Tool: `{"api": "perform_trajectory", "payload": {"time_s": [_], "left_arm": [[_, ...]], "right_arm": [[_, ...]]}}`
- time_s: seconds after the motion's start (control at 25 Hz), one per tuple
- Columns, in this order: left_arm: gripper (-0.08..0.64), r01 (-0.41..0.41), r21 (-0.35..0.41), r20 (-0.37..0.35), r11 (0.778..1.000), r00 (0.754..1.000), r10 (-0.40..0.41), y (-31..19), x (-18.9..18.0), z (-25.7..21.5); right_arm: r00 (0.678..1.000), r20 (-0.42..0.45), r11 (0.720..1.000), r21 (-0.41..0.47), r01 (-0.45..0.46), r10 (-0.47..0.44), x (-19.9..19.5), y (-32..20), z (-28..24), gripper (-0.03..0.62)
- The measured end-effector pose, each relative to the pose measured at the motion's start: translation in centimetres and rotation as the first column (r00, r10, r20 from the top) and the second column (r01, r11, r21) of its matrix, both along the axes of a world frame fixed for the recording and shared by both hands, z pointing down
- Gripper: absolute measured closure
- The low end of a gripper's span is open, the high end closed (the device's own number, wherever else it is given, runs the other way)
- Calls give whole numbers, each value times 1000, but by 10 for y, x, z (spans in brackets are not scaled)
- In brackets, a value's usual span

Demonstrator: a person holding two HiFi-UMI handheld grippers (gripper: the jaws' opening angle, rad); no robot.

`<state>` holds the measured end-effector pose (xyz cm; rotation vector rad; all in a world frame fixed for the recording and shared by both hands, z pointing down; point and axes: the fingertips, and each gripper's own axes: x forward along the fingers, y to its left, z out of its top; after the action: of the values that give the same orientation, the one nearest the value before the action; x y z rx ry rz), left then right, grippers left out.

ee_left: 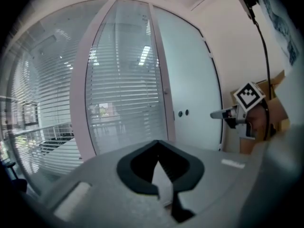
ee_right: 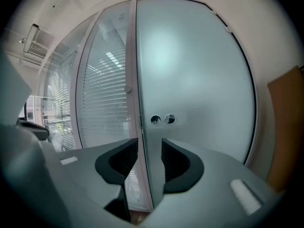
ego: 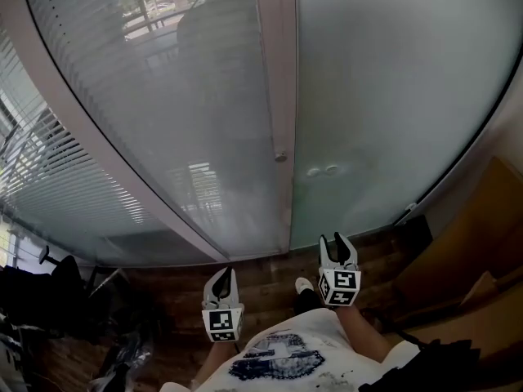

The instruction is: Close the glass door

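The frosted glass door [ego: 392,96] was seen filling the head view from 12 to 3 o'clock, its left edge standing beside the pale frame post [ego: 282,96]. Whether that edge was fully seated could not be told. Two small round fittings [ego: 322,171] were set in the glass near the edge. From 9 to 11 o'clock a glazed partition with slatted blinds [ego: 49,170] was seen. Low in the view, the left hand-held gripper [ego: 222,276] was held at 7 o'clock of the right hand-held gripper [ego: 332,242], and both were pointed toward the foot of the door over a wooden floor [ego: 270,280]. In the left gripper view the jaws were seen pressed together with nothing between them. In the right gripper view the jaws were spread and nothing was pinched. The door's edge was viewed through the gap, well apart from the pads. Brown cardboard [ego: 482,243] was seen at 4 o'clock.
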<state>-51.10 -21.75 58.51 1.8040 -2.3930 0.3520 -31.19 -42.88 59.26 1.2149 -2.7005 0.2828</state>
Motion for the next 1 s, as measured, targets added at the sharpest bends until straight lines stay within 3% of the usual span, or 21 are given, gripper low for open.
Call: {"api": "perform_trajectory", "payload": {"time_s": [0.4, 0.72, 1.0], "left_arm": [[561, -57, 41, -16, 998, 998, 57, 21, 31, -4], [561, -70, 36, -37, 997, 997, 71, 31, 50, 5], [561, -56, 14, -21, 998, 998, 56, 37, 60, 8]], "right_arm": [[995, -74, 998, 34, -57, 59, 42, 44, -6, 574], [994, -96, 999, 18, -43, 45, 59, 60, 1, 584], [997, -71, 999, 36, 24, -22, 64, 73, -4, 584]]}}
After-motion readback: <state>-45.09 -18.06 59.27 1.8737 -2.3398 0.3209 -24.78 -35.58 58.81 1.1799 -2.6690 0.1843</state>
